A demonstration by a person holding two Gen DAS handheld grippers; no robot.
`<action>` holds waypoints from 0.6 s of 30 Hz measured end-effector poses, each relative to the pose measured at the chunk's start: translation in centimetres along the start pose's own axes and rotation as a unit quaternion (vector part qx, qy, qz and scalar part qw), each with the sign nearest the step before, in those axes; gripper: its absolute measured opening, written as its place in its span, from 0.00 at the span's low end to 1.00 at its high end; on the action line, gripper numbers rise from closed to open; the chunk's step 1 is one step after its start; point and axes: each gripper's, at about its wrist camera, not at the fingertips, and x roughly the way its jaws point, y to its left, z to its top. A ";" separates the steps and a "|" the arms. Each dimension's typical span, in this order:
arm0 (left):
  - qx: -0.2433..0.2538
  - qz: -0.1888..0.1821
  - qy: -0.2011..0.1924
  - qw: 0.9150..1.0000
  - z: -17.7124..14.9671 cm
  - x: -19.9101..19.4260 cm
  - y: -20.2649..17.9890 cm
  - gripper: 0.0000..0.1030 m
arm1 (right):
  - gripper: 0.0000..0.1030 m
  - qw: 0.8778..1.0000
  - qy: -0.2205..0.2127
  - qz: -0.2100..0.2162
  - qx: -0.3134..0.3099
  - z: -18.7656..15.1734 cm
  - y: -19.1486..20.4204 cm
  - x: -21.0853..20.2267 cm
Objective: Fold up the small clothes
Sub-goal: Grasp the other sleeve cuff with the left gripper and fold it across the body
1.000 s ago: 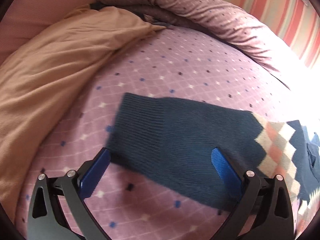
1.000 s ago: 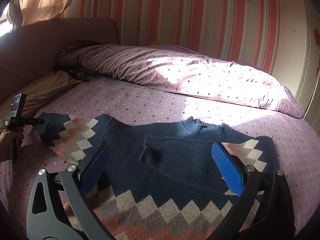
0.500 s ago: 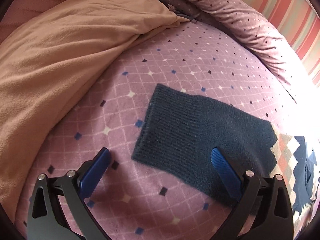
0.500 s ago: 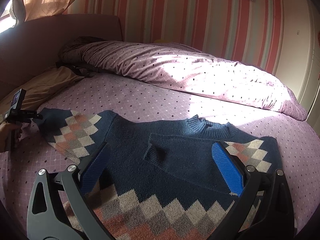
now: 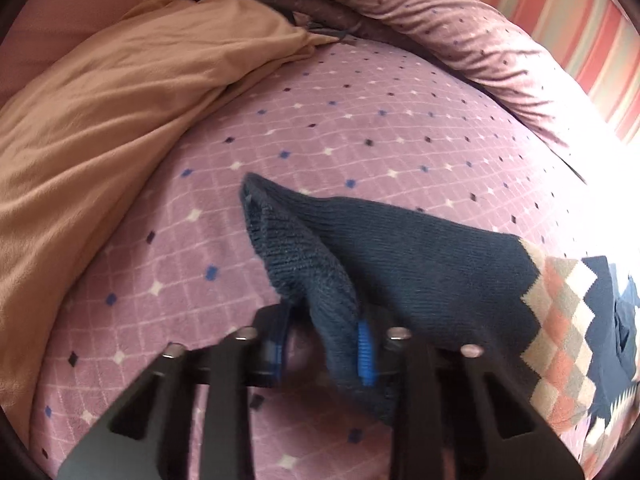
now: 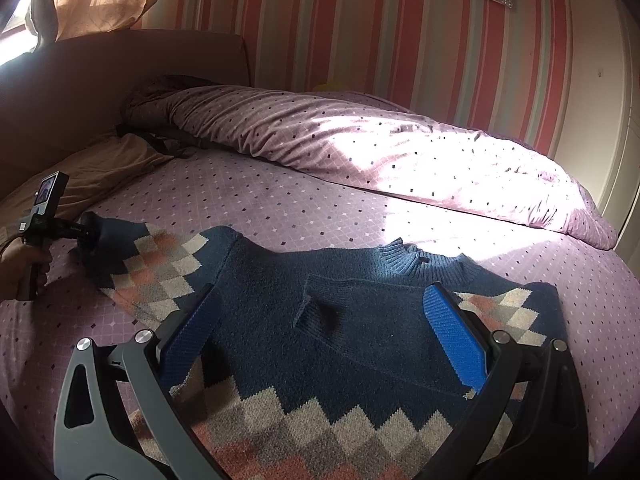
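I see navy sweater (image 6: 360, 344), salmon-grey-cream diamond bands | my gripper pads (image 6: 456, 336) blue | near sheet (image 5: 340, 132) lilac, dotted grid | far-left blanket (image 5: 100, 120) tan | far wall (image 6: 400, 48) pink-striped

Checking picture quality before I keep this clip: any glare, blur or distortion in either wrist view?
Left wrist view: sunlight blows out the right edge, the left gripper shut on the sweater cuff is smeared, and fisheye bulges the bedsheet. Right wrist view: glare on the duvet, dim left side, sharp right gripper.
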 end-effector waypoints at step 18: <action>0.134 0.038 -0.141 0.980 0.3 -15.6 -20.3 0.20 | 0.97 0.995 0.013 -0.086 0.038 0.7 -8.5 -3.8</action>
